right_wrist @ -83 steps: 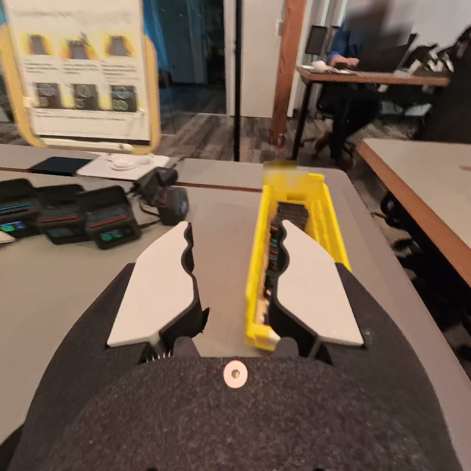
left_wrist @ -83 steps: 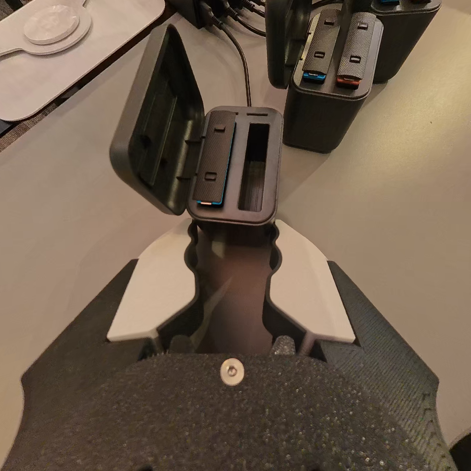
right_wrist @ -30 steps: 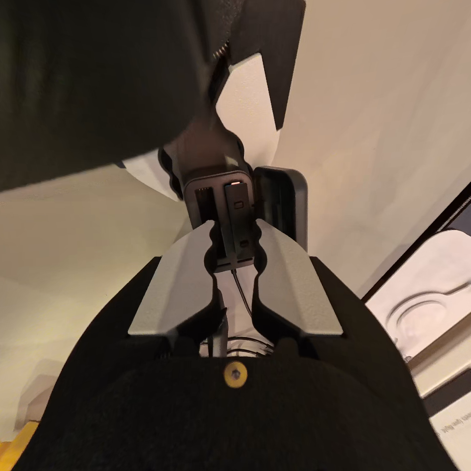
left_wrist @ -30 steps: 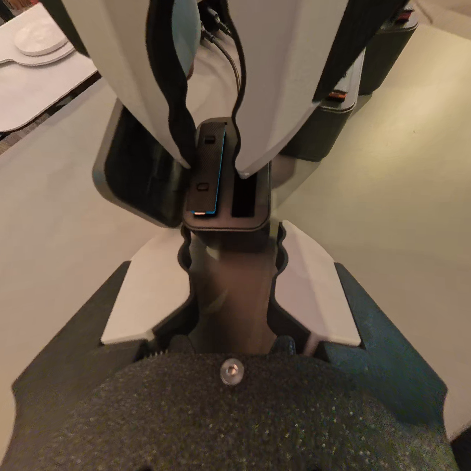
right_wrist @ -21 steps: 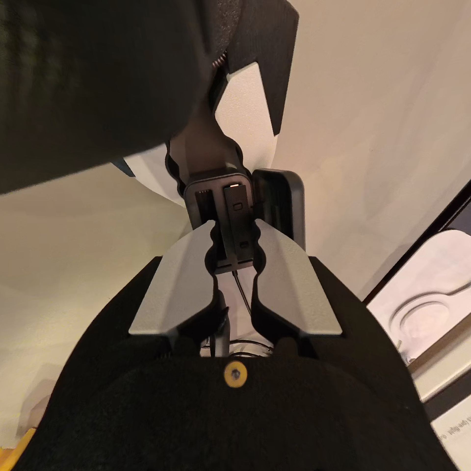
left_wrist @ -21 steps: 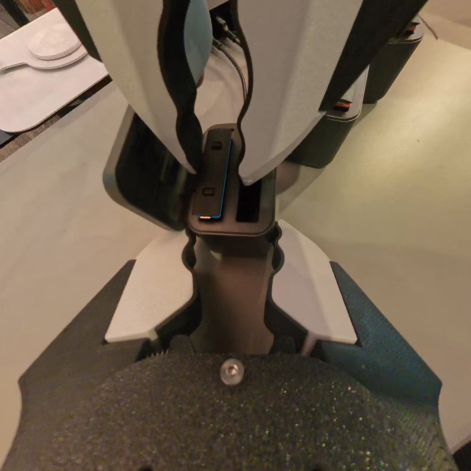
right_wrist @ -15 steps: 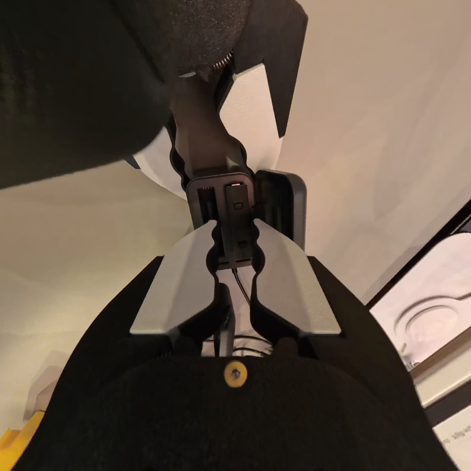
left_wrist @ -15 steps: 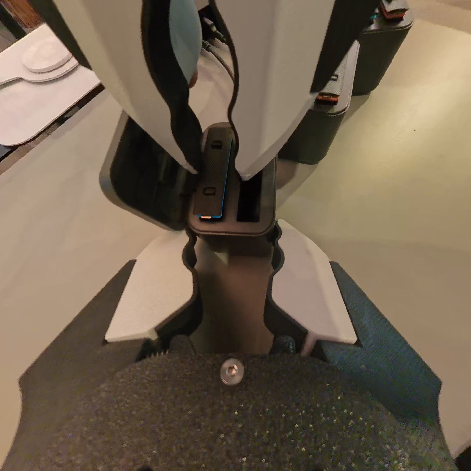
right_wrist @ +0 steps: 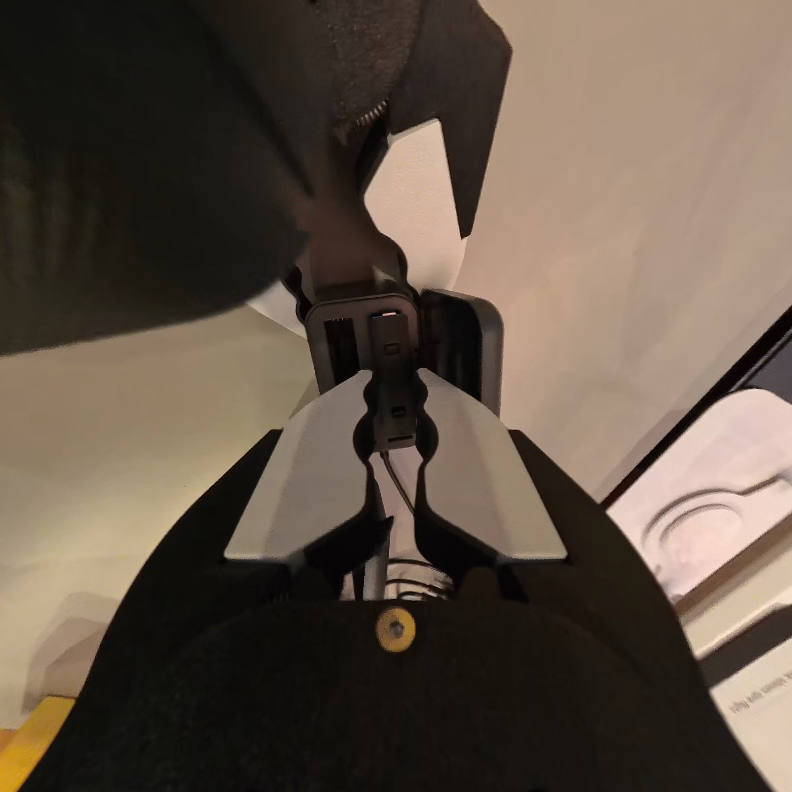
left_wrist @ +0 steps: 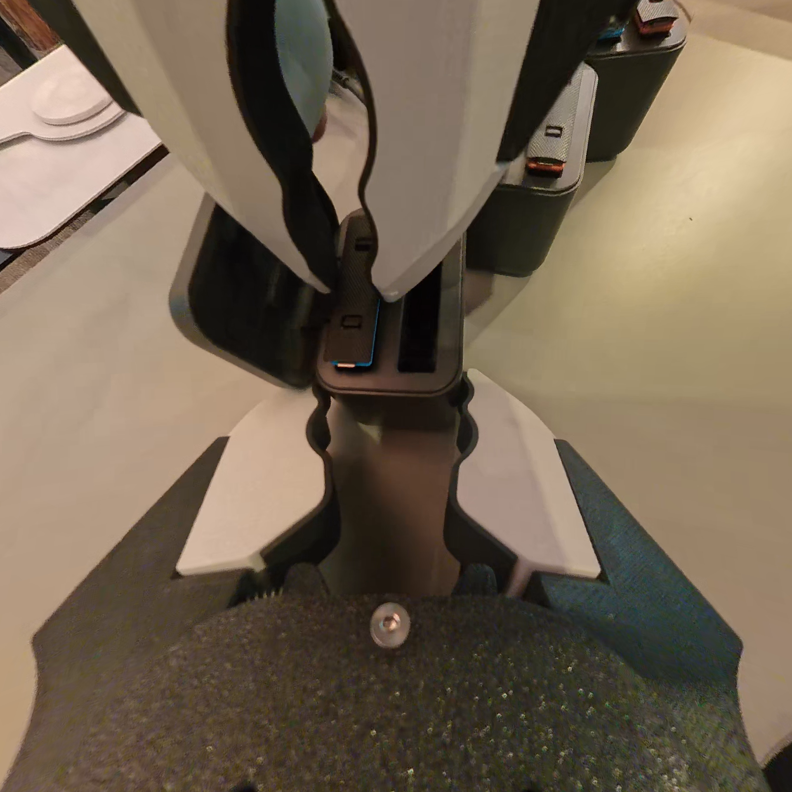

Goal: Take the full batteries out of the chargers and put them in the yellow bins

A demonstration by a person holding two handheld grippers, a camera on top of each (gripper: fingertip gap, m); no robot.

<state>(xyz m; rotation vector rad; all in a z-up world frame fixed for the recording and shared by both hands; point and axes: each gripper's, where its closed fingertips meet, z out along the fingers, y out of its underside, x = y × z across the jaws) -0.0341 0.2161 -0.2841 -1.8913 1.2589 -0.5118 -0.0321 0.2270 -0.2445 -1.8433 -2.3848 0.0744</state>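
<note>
A dark grey charger (left_wrist: 385, 379) stands on the beige table with its lid (left_wrist: 240, 300) open to the left. My left gripper (left_wrist: 390, 407) is shut on the charger's body below its top. A black battery with a blue edge (left_wrist: 351, 325) stands in the left slot, partly raised. The slot beside it (left_wrist: 418, 330) is empty. My right gripper (right_wrist: 394, 375) comes from above and is shut on this battery (right_wrist: 392, 355). In the right wrist view the charger (right_wrist: 319, 338) and its lid (right_wrist: 467, 343) lie just past my fingertips. A yellow bin corner (right_wrist: 25, 737) shows at the lower left.
Two more dark chargers (left_wrist: 527, 223) (left_wrist: 634, 90) holding batteries with orange tabs stand at the back right. A white moulded tray (left_wrist: 55, 128) lies beyond the table's left edge, and it also shows in the right wrist view (right_wrist: 707, 493). A thin cable (right_wrist: 398, 480) runs under my right gripper. The tips of one gripper are about 4 cm away from the tips of the other.
The right gripper has closed tighter on the battery and drawn it a little up out of the left slot. The left gripper keeps its hold on the charger.
</note>
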